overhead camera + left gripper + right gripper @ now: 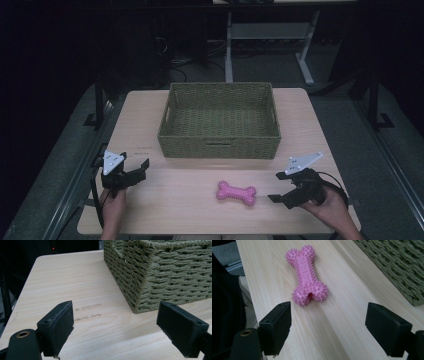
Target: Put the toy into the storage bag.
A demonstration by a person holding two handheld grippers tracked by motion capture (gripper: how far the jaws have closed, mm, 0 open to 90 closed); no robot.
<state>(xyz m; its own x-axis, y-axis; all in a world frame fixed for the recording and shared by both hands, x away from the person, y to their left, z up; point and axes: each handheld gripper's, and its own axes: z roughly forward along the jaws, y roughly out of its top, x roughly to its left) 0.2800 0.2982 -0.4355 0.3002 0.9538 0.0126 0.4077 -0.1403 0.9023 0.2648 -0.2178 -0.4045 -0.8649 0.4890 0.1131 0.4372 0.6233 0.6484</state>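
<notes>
A pink spiky bone-shaped toy (236, 193) lies flat on the wooden table (170, 200), near the front edge and right of centre. My right gripper (276, 187) is just right of it, pointing at it, jaws wide open and holding nothing. In the right gripper view the toy (306, 275) lies a short way ahead of the open gripper (329, 308), apart from both pads. My left gripper (141, 170) rests at the front left of the table, open and holding nothing. In its own view the left gripper (117, 308) faces bare wood and a basket corner.
A woven green basket (220, 145) with nothing inside sits across the middle back of the table, its front wall a hand's width behind the toy. Its corner (170, 272) is close ahead of the left gripper. Dark floor and desk legs (229, 50) lie beyond.
</notes>
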